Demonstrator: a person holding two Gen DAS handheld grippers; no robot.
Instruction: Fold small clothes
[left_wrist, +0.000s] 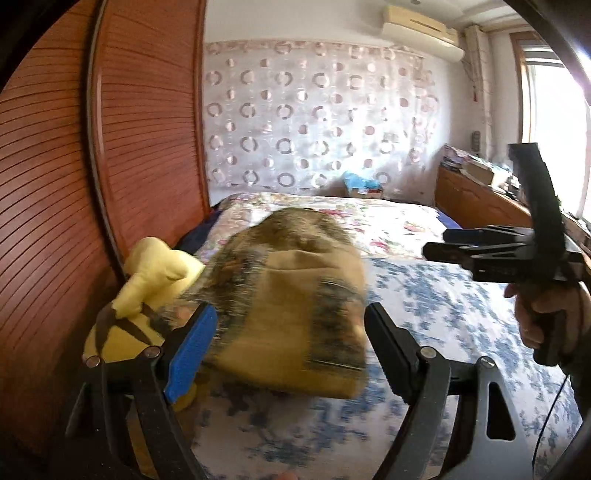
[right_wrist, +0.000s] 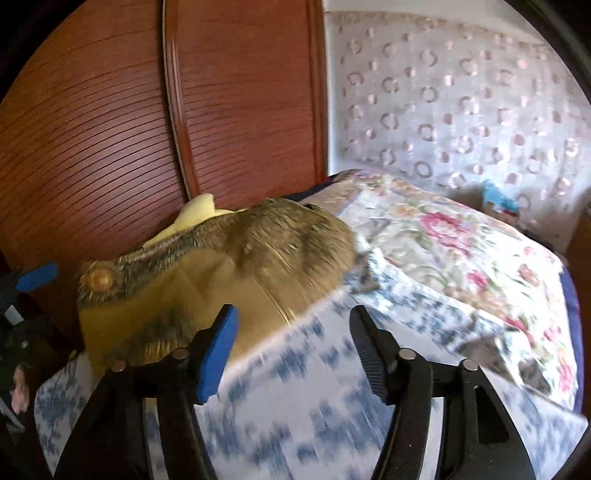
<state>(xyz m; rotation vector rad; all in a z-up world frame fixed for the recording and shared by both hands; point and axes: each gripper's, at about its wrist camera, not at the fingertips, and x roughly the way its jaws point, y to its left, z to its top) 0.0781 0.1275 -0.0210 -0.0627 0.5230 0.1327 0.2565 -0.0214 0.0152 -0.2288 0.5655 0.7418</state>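
A tan garment with a brown fur trim (left_wrist: 295, 310) lies bunched and folded on the blue-and-white sheet (left_wrist: 436, 317), near the bed's left side. My left gripper (left_wrist: 291, 350) stands open just in front of it; the cloth sits between and beyond the wide-apart fingers, with no pad pressing on it. In the right wrist view the same garment (right_wrist: 221, 266) lies ahead to the left. My right gripper (right_wrist: 293, 350) is open over the sheet beside the garment's right edge, holding nothing. It also shows from the side as the right gripper (left_wrist: 437, 243), held by a hand (left_wrist: 535, 314).
A yellow soft item with brown stripes (left_wrist: 155, 277) lies left of the garment against the red-brown slatted wardrobe door (left_wrist: 129, 147). A floral quilt (right_wrist: 461, 251) covers the bed's far part. A wooden cabinet with clutter (left_wrist: 476, 192) stands at the right by the window.
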